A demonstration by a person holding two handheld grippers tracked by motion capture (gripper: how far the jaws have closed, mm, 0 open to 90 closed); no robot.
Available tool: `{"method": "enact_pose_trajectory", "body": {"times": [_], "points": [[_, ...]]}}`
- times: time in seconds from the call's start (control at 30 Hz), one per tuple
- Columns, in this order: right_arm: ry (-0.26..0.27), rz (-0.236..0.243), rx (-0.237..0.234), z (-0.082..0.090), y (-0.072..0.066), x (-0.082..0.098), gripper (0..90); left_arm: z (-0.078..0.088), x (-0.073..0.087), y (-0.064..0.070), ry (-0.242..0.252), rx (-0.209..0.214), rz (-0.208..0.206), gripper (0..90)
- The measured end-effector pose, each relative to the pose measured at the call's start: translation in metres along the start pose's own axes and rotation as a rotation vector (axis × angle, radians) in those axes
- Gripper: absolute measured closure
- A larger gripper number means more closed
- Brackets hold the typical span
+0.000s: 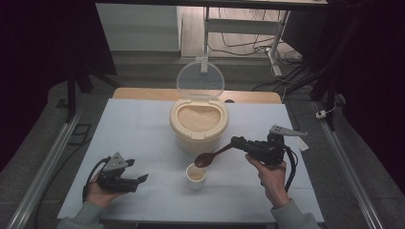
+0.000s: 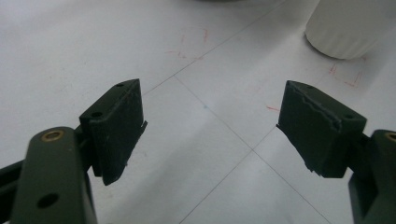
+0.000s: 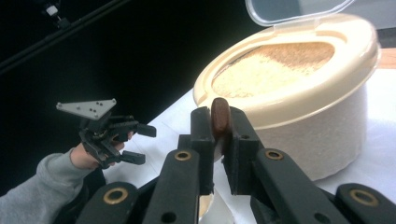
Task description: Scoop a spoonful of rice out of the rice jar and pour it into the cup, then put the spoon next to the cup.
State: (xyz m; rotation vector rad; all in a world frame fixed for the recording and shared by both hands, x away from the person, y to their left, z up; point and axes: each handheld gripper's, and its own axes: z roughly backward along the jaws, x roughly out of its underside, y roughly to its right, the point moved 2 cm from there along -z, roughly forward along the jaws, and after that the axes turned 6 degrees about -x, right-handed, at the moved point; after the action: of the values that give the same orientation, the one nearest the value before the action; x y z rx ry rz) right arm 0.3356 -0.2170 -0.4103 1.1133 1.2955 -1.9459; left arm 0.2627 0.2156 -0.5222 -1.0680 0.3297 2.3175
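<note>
Right gripper (image 1: 237,141) clamps a wooden spoon (image 1: 212,155) by its stiff, light handle end, bowl over the small cup (image 1: 196,175) near the tabletop's front edge; left gripper (image 1: 141,179) rests wide.

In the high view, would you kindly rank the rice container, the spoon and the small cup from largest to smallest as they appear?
1. Rice container
2. Spoon, long but thin
3. Small cup, close to the spoon in extent, so that order is unsure
</note>
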Motion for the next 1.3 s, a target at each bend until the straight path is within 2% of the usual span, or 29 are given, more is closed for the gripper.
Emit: {"method": "enact_pose_trajectory", "body": {"times": [0.23,0.43,0.63,0.93,1.2,1.3], "points": [[0.003,-0.001,0.005,0.016,0.003,-0.009,82.8,-0.001,-0.001,0.001,-0.002,-0.002,-0.001,22.3],[-0.036,0.010,0.024,0.030,0.005,-0.014,82.8,-0.001,0.000,0.000,-0.002,-0.001,-0.001,22.4],[-0.081,0.011,0.021,0.035,0.005,-0.013,82.8,-0.001,-0.001,0.000,-0.001,-0.001,-0.002,22.4],[-0.208,-0.014,-0.016,0.033,0.008,-0.005,82.7,-0.001,-0.001,0.001,-0.005,-0.003,-0.005,22.4],[-0.398,-0.037,-0.060,0.011,0.006,0.008,82.7,-0.001,-0.001,0.001,-0.004,-0.002,-0.006,22.3],[-0.446,-0.032,-0.057,0.002,0.007,0.012,82.7,-0.001,-0.001,0.001,-0.004,-0.001,-0.007,22.3]]}}
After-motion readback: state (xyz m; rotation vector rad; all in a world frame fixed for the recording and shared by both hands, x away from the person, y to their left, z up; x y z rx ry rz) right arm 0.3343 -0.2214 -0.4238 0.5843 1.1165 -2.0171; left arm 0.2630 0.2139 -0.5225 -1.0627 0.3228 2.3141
